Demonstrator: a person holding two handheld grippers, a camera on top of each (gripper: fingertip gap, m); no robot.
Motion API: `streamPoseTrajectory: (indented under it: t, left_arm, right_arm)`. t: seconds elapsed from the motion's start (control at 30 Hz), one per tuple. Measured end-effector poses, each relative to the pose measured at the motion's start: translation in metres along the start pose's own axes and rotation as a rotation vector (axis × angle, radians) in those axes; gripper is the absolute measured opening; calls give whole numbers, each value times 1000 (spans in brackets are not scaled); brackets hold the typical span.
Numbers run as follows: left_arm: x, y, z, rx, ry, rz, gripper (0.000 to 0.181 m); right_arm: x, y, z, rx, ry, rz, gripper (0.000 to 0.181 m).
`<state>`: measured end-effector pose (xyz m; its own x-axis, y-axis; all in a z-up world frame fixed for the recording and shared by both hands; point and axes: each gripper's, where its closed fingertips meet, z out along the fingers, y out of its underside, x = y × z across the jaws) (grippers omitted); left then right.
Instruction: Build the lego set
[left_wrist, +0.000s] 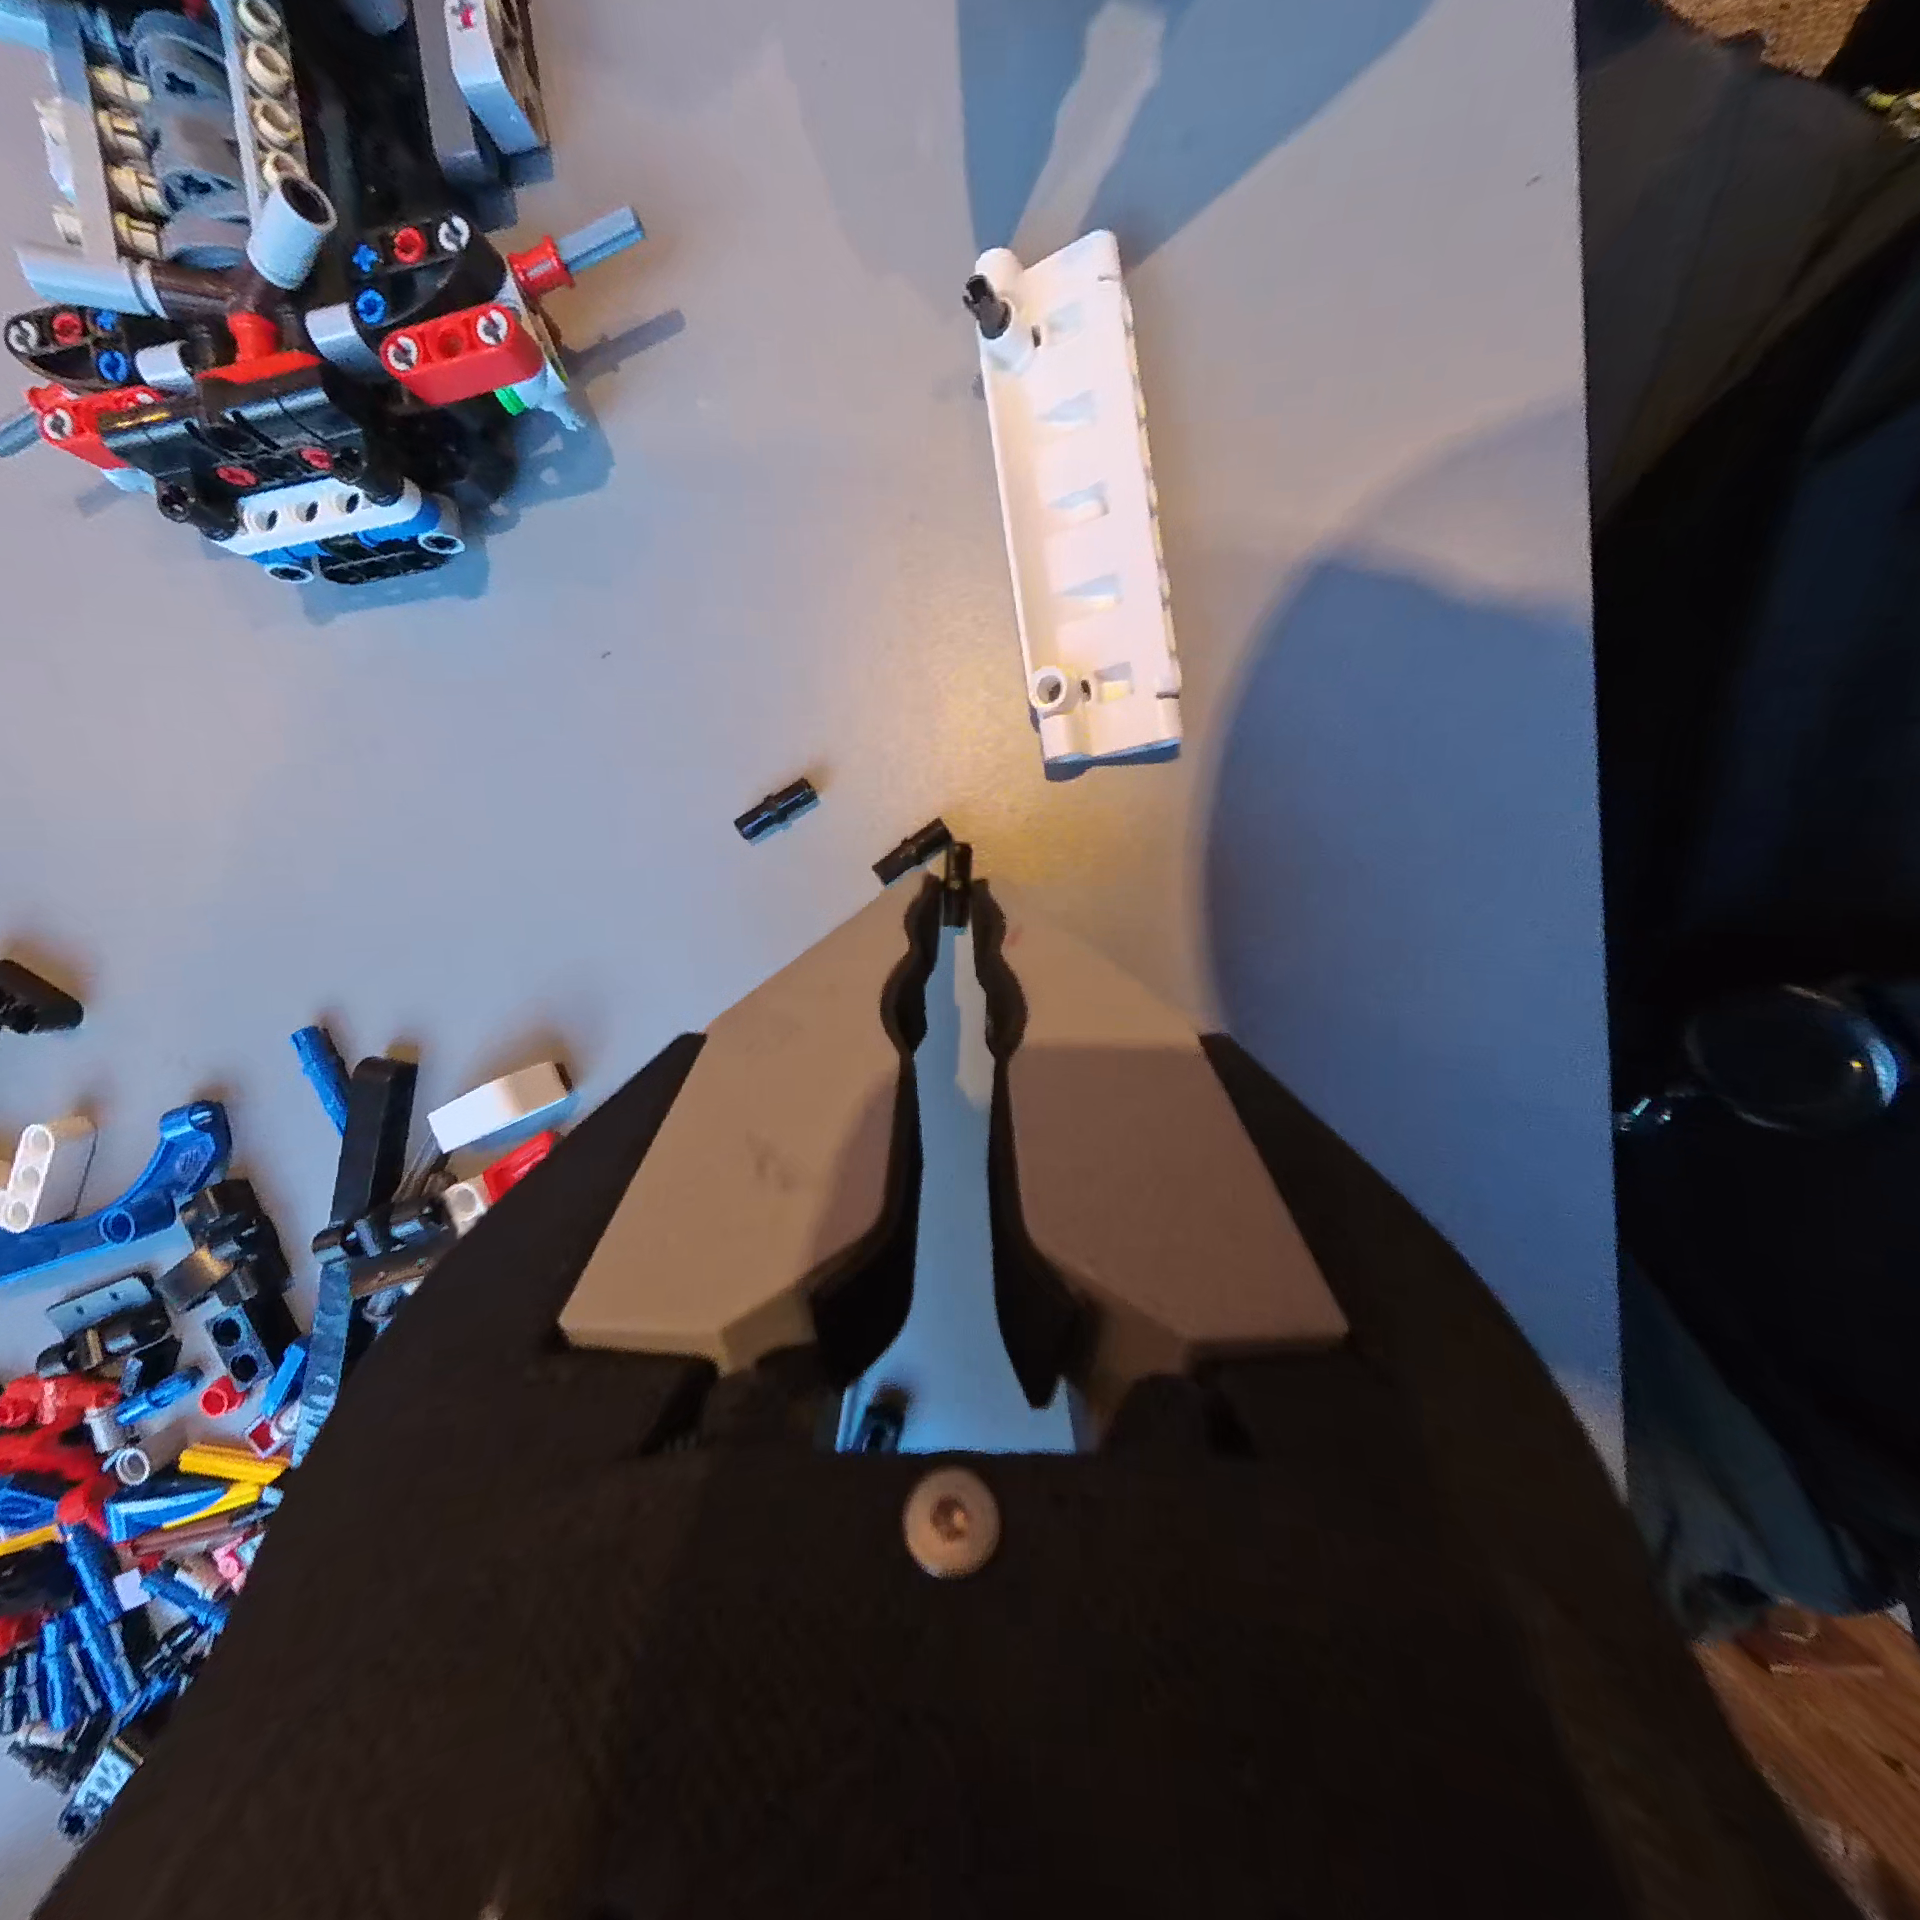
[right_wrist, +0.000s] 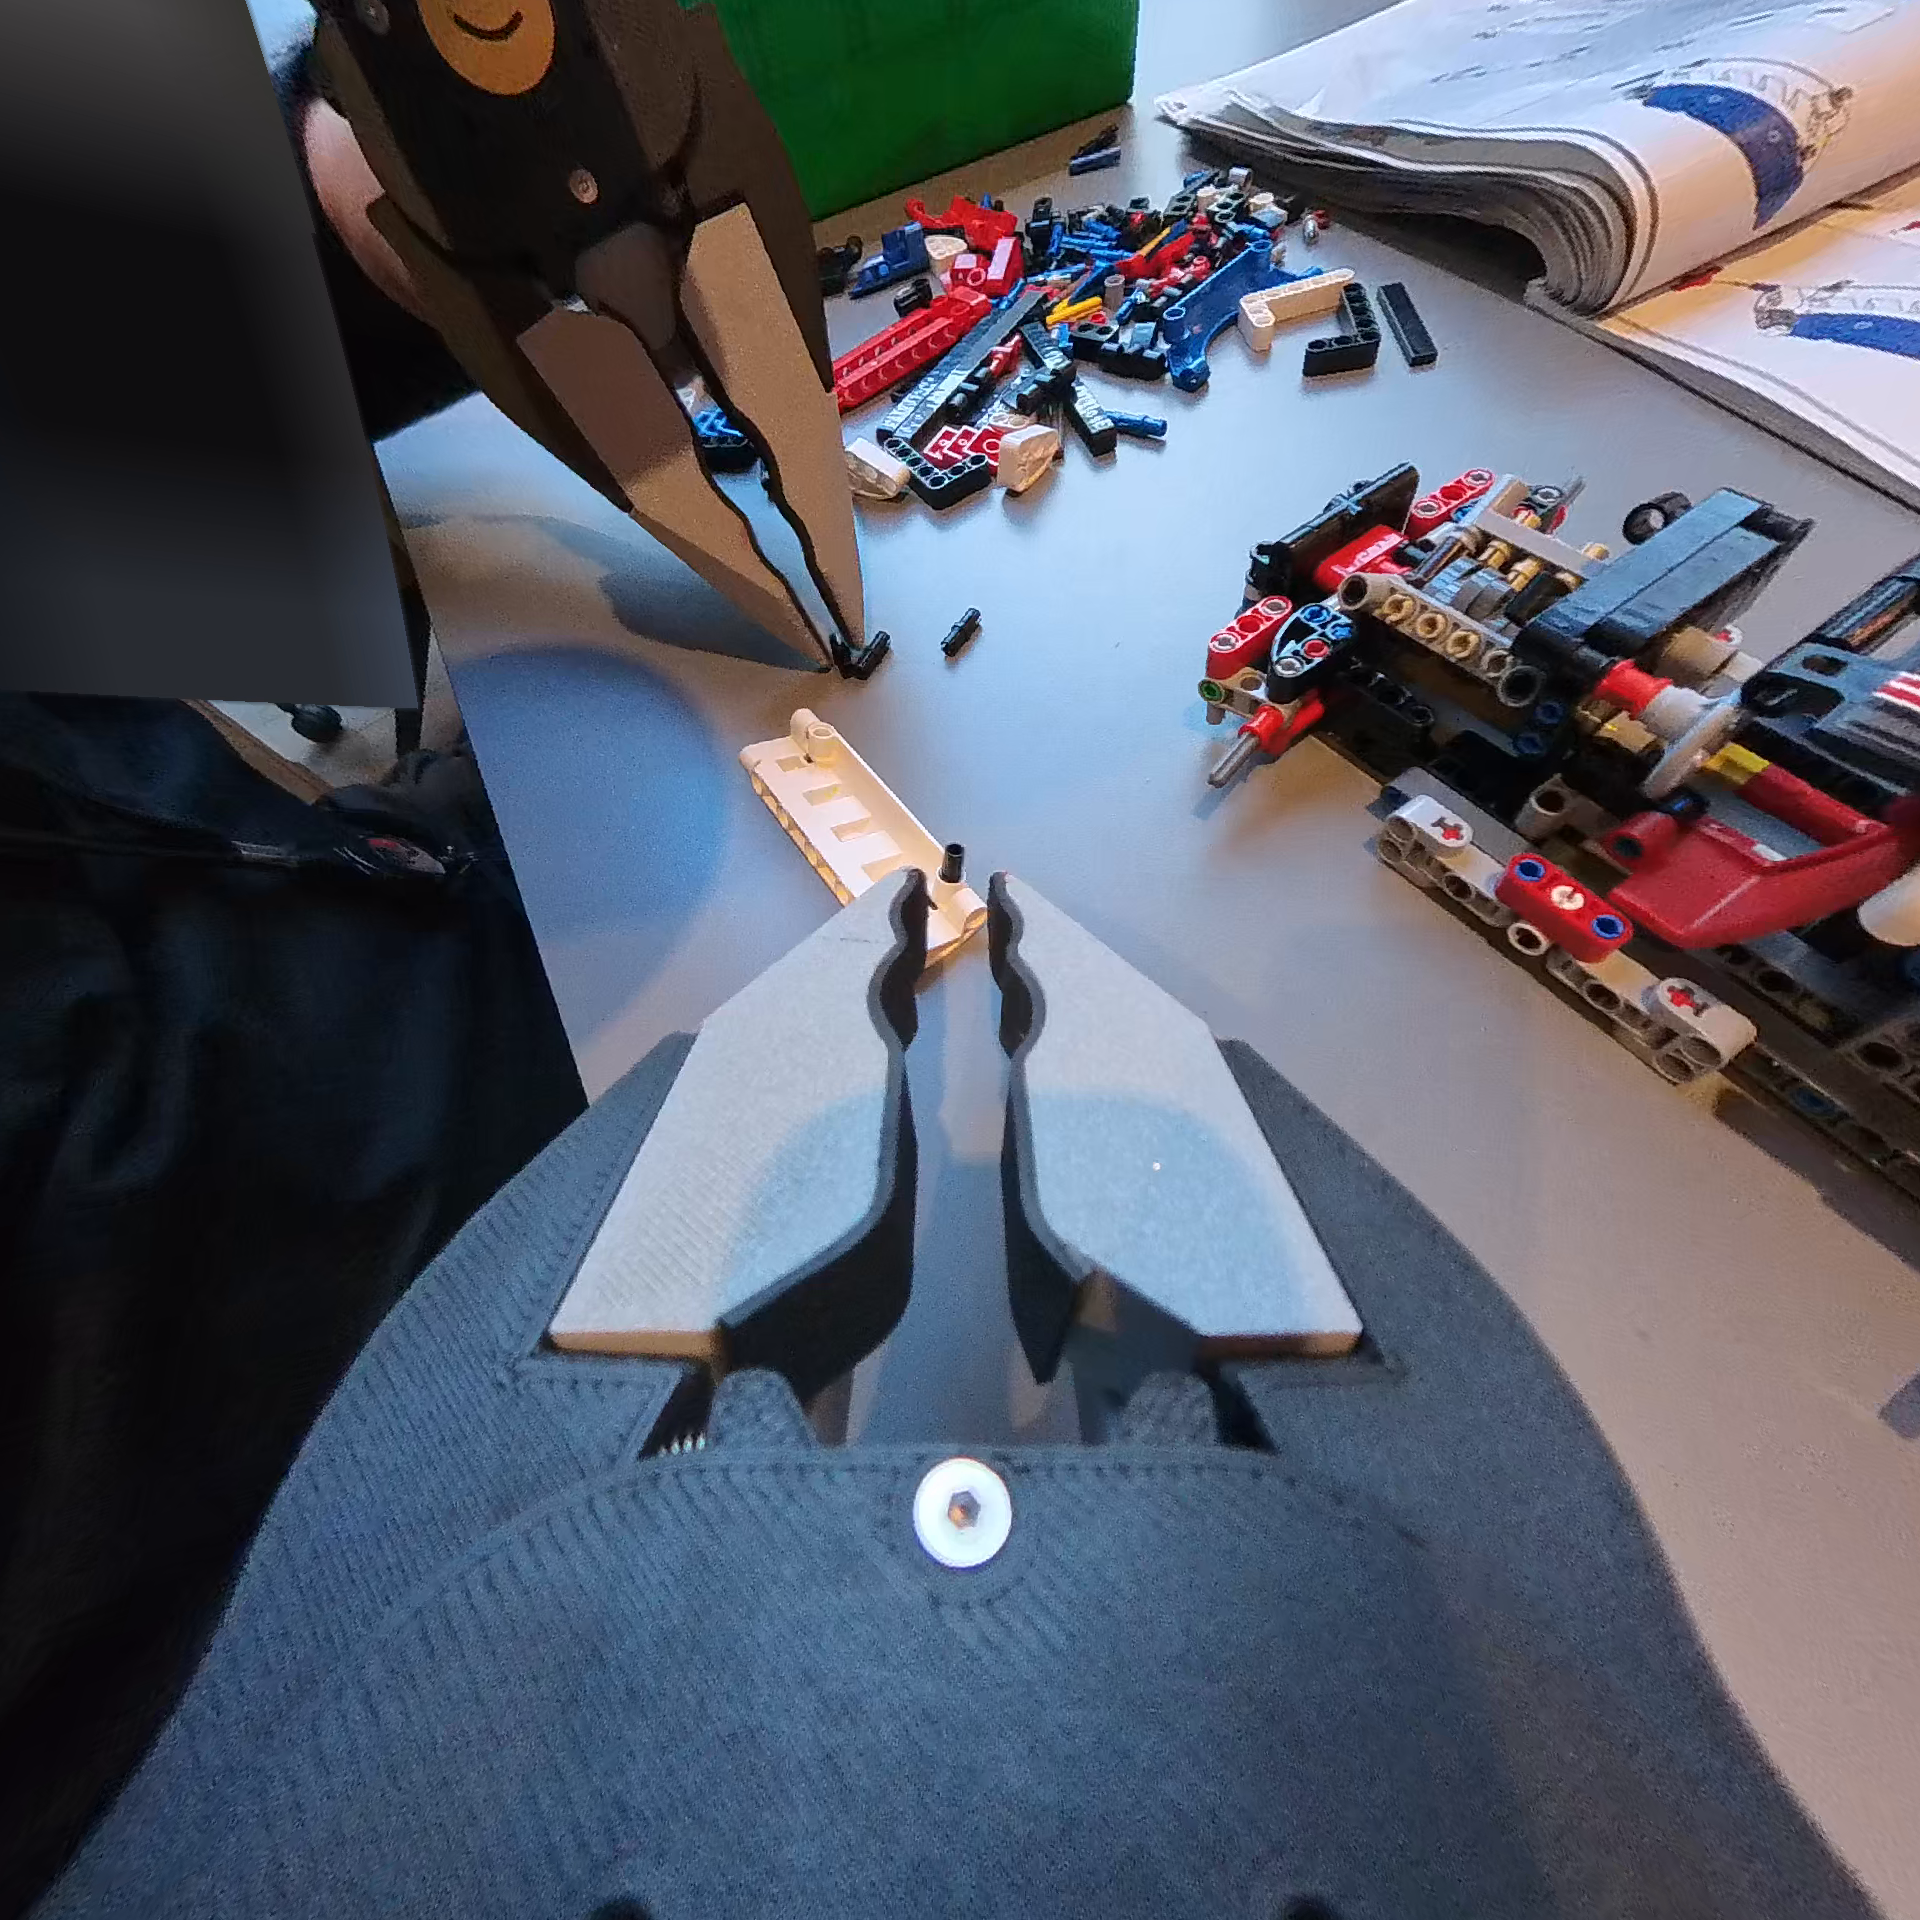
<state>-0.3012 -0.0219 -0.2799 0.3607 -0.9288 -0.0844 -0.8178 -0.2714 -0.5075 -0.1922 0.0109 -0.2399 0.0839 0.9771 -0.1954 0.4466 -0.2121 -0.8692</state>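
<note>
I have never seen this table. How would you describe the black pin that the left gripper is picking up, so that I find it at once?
Start at the long white panel lying near the table's edge. Just past its plain end, the left gripper points down at the table with its tips closed on one small black pin. A second pin touches it and a third lies apart; only this one is pinched.

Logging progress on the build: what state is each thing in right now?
left gripper: shut on a black pin
black pin: pinched at the fingertips
second black pin: loose on the table
white panel: flat, one pin fitted
right gripper: open
car model: partly built
</note>
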Motion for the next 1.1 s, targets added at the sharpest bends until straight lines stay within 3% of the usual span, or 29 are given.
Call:
streamPoseTrajectory:
  t: [0.33, 0.53, 0.7, 1.1]
  left_arm:
    - [-5, -4, -1, 96, -47, -67, 2]
    - [2, -50, -18, 284, -192, 56, 1]
    - [15, -74, -23, 380, -241, 110, 1]
    - [15, -78, -21, 419, -323, 111, 1]
  right_arm:
    - [-9, -9, 5, 16, -20, 2, 8]
    - [-33, -36, 27, 31, -111, 64, 10]
    - [-41, -39, 42, 28, -183, 154, 9]
    - [-42, -35, 46, 11, -249, 259, 2]
